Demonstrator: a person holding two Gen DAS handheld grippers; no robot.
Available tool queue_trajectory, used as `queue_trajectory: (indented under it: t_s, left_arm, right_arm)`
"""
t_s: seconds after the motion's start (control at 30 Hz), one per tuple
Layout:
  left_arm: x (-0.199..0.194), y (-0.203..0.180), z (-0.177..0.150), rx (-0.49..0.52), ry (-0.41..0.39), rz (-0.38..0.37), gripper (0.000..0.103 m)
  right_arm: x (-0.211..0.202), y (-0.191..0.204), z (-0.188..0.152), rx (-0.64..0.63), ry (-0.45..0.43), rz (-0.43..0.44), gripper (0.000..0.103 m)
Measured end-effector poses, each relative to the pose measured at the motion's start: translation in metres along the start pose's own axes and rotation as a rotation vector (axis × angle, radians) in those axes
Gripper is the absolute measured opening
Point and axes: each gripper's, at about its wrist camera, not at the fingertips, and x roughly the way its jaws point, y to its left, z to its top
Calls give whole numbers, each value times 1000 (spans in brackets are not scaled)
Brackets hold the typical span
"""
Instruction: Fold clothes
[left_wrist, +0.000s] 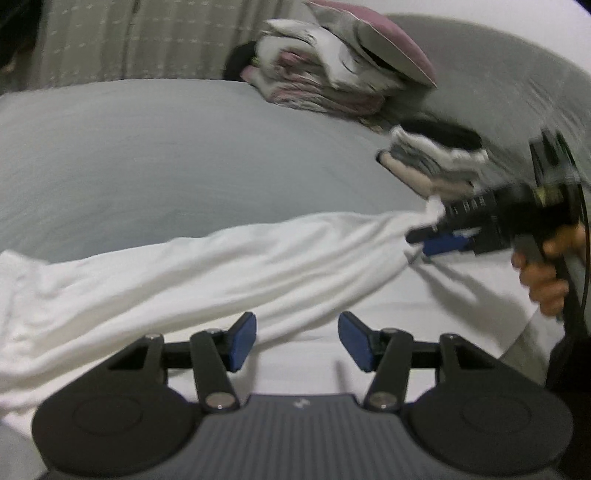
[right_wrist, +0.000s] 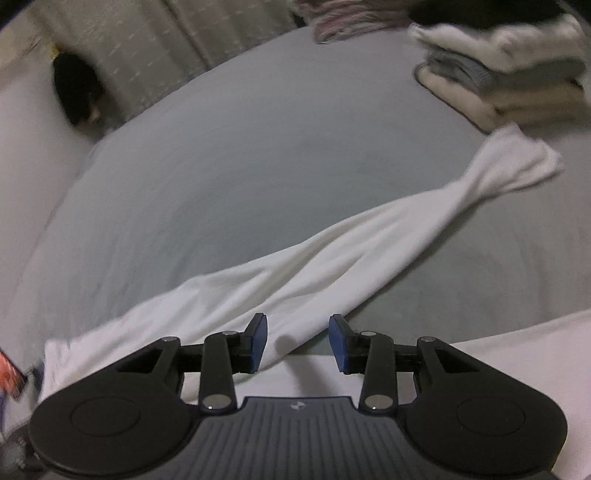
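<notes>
A white long-sleeved garment (left_wrist: 207, 273) lies stretched across the grey bed sheet (left_wrist: 177, 147). My left gripper (left_wrist: 297, 339) is open just above its near edge, with nothing between the blue pads. In the left wrist view my right gripper (left_wrist: 421, 242) is at the garment's right end, touching bunched cloth, held by a person's hand (left_wrist: 543, 280). In the right wrist view the right gripper (right_wrist: 297, 343) stands open over the white garment (right_wrist: 295, 269), whose sleeve runs up to the right and ends in a twisted cuff (right_wrist: 517, 162). More white fabric lies under both grippers.
A stack of folded clothes (left_wrist: 436, 162) (right_wrist: 509, 81) sits at the far right of the bed, close to the cuff. Behind it lie a loose pink and white pile with a pillow (left_wrist: 332, 70). A curtain (left_wrist: 129, 40) hangs beyond; a dark object (right_wrist: 75, 88) sits at its foot.
</notes>
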Motion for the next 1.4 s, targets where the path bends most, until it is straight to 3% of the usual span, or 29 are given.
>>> queue_trajectory:
  t_s: [0.27,0.33,0.4,0.47,0.53,0.7,1.0,1.2,1.4]
  left_arm:
    - [31,-17,2,62,18,29,42]
    - [35,-17,2,65,6,40,39]
    - [37,-16,3,63,-5,52,30]
    - [34,-14,5,53,-27,52,10]
    - [30,-12,7,43,-50,52,5]
    - [16,-8,12,20,-117,47,4]
    - [-31,-1,19,27,-254,-39,4]
    - [-50,-7,3,109,-256,-94,4]
    - [-57,-9,-22,169,-201,-161,4]
  right_arm:
    - [14,-19,7,128,1,-8,36]
    - [15,-19,8,121,-15,-27,24]
    - [15,-17,9,103,-36,-45,8]
    - [9,-14,10,82,-79,-45,6]
    - [-4,-7,10,42,-134,-35,5]
    - [-36,15,8,-56,-259,-10,5]
    - [-83,37,-14,-185,-381,21,5]
    - [-106,41,-38,-342,-394,25,5]
    - [-112,32,-67,-484,-319,34,5]
